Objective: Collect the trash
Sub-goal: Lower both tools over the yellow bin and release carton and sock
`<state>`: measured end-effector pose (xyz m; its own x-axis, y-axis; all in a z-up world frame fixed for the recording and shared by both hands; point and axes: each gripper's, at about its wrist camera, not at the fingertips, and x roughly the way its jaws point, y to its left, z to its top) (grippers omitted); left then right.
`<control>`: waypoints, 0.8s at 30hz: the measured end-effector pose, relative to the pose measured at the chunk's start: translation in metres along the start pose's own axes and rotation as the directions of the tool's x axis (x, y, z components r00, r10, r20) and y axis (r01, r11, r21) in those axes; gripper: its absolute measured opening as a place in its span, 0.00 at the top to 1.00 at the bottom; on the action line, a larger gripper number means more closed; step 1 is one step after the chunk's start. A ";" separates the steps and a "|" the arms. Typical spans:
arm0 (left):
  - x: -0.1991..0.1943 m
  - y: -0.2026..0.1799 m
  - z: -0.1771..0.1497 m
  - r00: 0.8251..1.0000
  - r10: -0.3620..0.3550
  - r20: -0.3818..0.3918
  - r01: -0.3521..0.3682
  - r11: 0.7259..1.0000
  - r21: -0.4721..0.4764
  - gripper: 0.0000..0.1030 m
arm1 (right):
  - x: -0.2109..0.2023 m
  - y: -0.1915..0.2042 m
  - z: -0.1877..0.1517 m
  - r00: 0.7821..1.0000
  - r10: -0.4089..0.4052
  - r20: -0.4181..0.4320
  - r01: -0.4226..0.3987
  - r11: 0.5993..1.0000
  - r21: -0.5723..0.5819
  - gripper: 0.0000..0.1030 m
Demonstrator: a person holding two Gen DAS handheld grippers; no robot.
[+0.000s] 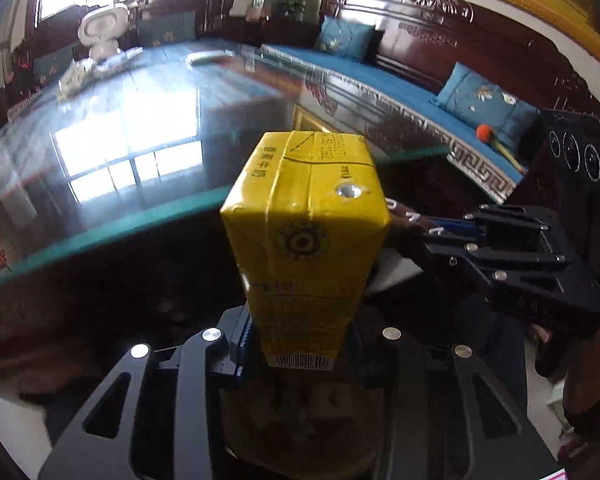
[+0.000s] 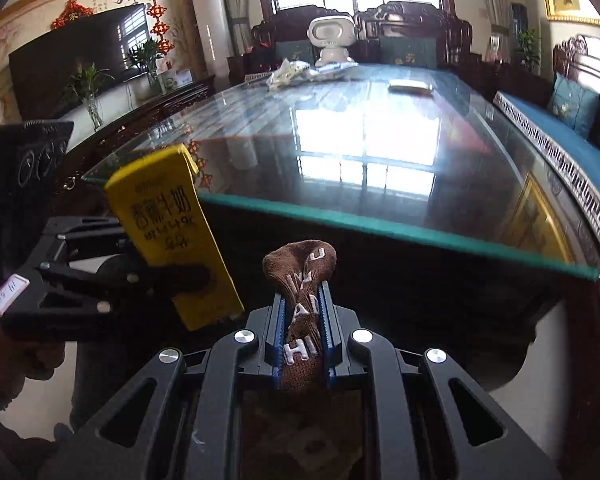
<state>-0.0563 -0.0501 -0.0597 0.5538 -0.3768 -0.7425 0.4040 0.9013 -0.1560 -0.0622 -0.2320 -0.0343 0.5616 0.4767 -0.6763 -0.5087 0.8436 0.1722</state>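
My left gripper is shut on a yellow milk carton, held in the air before the near edge of the glass-topped table. The carton and left gripper also show at the left of the right wrist view. My right gripper is shut on a brown sock with white letters, held below the table edge. In the left wrist view the right gripper sits just right of the carton.
On the far end of the table stand a white toy robot, a crumpled wrapper and a flat white object. A blue-cushioned wooden bench runs along the right side. A TV is at left.
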 end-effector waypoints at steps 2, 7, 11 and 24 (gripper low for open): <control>0.006 -0.002 -0.020 0.999 -0.020 -0.034 0.019 0.999 -0.041 0.63 | 0.000 0.001 -0.018 1.000 0.004 -0.020 -0.003 1.000 0.020 0.85; 0.028 -0.004 -0.061 0.991 -0.034 -0.128 0.021 0.995 -0.100 0.63 | 0.001 0.003 -0.060 0.998 0.018 -0.068 -0.012 0.996 0.090 0.85; 0.050 -0.006 -0.086 0.980 0.013 -0.197 -0.031 0.996 -0.086 0.63 | 0.012 0.005 -0.084 0.989 0.024 -0.143 -0.011 0.995 0.094 0.85; 0.084 -0.009 -0.104 0.960 -0.024 -0.280 -0.004 0.995 -0.099 0.63 | 0.020 0.001 -0.102 0.986 0.008 -0.169 0.009 0.995 0.099 0.85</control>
<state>-0.0891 -0.0677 -0.1878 0.3183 -0.3235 -0.8911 0.3280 0.9195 -0.2166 -0.1181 -0.2470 -0.1208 0.4396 0.4347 -0.7860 -0.4365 0.8682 0.2361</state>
